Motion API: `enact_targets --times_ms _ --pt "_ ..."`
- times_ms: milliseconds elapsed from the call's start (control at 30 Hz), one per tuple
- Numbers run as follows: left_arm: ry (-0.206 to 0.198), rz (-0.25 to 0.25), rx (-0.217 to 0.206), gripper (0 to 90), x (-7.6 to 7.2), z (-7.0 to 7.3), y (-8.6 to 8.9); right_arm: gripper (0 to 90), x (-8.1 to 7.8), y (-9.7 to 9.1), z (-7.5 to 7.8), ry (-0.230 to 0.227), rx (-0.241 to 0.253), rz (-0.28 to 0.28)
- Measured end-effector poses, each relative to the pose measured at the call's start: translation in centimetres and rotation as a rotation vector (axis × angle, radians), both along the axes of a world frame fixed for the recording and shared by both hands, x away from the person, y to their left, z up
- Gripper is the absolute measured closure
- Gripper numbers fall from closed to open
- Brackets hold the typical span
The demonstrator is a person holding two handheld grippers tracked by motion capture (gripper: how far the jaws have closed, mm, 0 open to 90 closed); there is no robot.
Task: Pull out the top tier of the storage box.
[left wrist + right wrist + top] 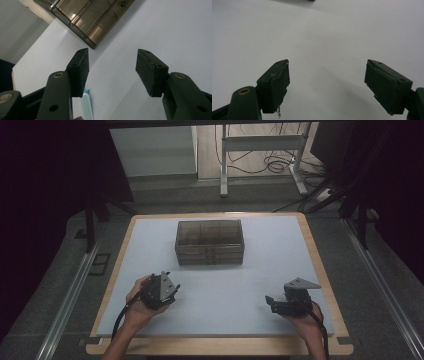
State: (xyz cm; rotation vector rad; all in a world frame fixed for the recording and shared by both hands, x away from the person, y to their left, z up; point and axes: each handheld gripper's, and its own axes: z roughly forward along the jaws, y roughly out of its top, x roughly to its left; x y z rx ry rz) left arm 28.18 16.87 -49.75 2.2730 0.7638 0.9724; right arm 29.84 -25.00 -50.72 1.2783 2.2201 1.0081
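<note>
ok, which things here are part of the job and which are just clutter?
In play:
- smoky translucent plastic compartment box
- left gripper, fingers open, empty
- right gripper, fingers open, empty

Lying about:
- small pale blue plastic piece by the left gripper
- cables on the floor

No text, label, brand, number or sign can be read anywhere here. The smoky translucent plastic compartment box (210, 242) at the far middle of the pale grey table mat (225, 300) bears no legible marking, and the black gripper pads (79, 71) carry none either.
</note>
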Motion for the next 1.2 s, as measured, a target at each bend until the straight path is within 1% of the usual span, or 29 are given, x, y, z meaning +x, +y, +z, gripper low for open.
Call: enact_targets --times_ms 33,133,167,200,233,267,300,400,633,733,767,800,1200 --pt "-0.014 -0.001 0.006 45.5 0.1 0.1 -0.2 19.5 0.0 0.0 0.0 0.0 0.0 -0.001" --pt "-0.031 -0.004 0.016 45.7 0.3 0.0 -0.6 19.5 0.0 0.0 0.0 0.002 0.001 -0.002" --pt "-0.031 -0.004 0.016 45.7 0.3 0.0 -0.6 19.5 0.0 0.0 0.0 0.002 0.001 -0.002" --pt "-0.041 -0.007 0.03 46.1 0.4 -0.1 -0.8 19.5 0.0 0.0 0.0 0.003 0.001 -0.001" --pt "-0.041 -0.007 0.03 46.2 0.4 -0.1 -0.8 19.5 0.0 0.0 0.0 0.003 0.001 -0.001" --pt "-0.052 -0.011 0.041 46.3 0.5 -0.2 -1.1 19.5 0.0 0.0 0.0 0.004 0.002 -0.001" --pt "-0.052 -0.011 0.041 46.5 0.5 -0.2 -1.1 19.5 0.0 0.0 0.0 0.004 0.002 -0.001" --pt "-0.062 -0.013 0.062 47.2 0.7 -0.3 -1.5 19.5 0.0 0.0 -0.1 0.006 0.0 -0.001" --pt "-0.081 -0.02 0.079 47.6 1.1 -0.1 -1.9 19.5 0.0 0.0 -0.2 0.006 -0.002 0.0" --pt "-0.107 -0.021 0.095 47.6 1.3 -0.1 -2.3 19.5 0.1 0.0 -0.3 0.007 -0.003 -0.003" --pt "-0.107 -0.021 0.095 47.6 1.3 -0.1 -2.3 19.5 0.1 0.0 -0.3 0.007 -0.003 -0.003" --pt "-0.117 -0.022 0.105 47.6 1.4 -0.1 -2.4 19.5 0.0 -0.1 -0.2 0.01 0.001 -0.004" --pt "-0.135 -0.027 0.143 48.7 2.2 -0.4 -3.1 19.5 0.0 -0.3 -0.2 0.01 0.007 -0.009"
